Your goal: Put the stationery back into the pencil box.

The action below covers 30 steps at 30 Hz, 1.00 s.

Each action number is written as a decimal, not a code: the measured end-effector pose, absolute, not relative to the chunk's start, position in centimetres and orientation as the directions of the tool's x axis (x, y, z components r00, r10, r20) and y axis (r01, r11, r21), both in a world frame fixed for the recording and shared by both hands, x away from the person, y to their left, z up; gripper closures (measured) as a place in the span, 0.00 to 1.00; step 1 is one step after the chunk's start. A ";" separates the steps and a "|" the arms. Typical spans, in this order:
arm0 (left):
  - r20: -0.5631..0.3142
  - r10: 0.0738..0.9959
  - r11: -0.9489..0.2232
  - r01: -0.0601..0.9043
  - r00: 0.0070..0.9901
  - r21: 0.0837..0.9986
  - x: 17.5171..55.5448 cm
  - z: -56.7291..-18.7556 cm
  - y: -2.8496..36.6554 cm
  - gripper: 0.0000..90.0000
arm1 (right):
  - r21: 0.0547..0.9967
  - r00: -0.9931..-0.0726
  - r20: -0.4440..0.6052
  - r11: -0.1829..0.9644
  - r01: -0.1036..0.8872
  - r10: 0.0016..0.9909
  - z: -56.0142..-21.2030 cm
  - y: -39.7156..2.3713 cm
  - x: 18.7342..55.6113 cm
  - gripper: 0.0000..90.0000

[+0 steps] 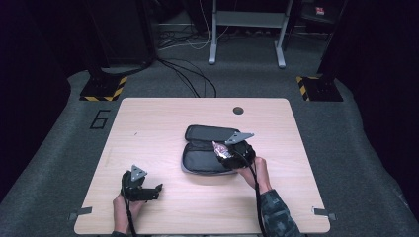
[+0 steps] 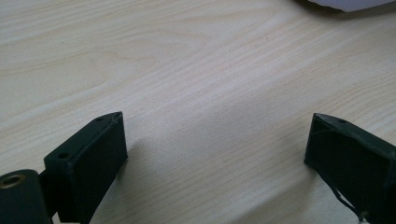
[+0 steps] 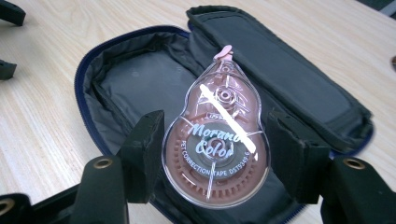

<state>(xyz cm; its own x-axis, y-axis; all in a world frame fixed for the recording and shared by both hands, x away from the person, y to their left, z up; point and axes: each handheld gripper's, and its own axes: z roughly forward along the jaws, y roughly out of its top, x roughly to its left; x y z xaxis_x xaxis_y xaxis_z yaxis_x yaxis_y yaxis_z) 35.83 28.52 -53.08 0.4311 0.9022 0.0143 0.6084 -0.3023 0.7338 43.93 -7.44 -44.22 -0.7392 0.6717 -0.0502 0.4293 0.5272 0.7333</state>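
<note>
Half the correction tape [image 3: 215, 140] pad-hidden.

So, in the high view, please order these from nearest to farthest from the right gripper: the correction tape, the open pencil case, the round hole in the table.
1. Correction tape: held in the right gripper.
2. Pencil case: directly beneath.
3. Round hole: at the far table edge.

A pale wooden table [image 1: 148, 128] with a round hole [image 1: 238, 110] near its twelve o'clock edge carries one thing — an open dark case [image 1: 205, 148], lying just right of centre.
</note>
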 end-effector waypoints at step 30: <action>0.008 0.904 -0.295 0.610 0.428 0.735 35.8 -53.1 28.5 0.06 | 0.651 -0.741 0.031 0.549 0.524 0.671 -48.8 -3.8 46.3 0.43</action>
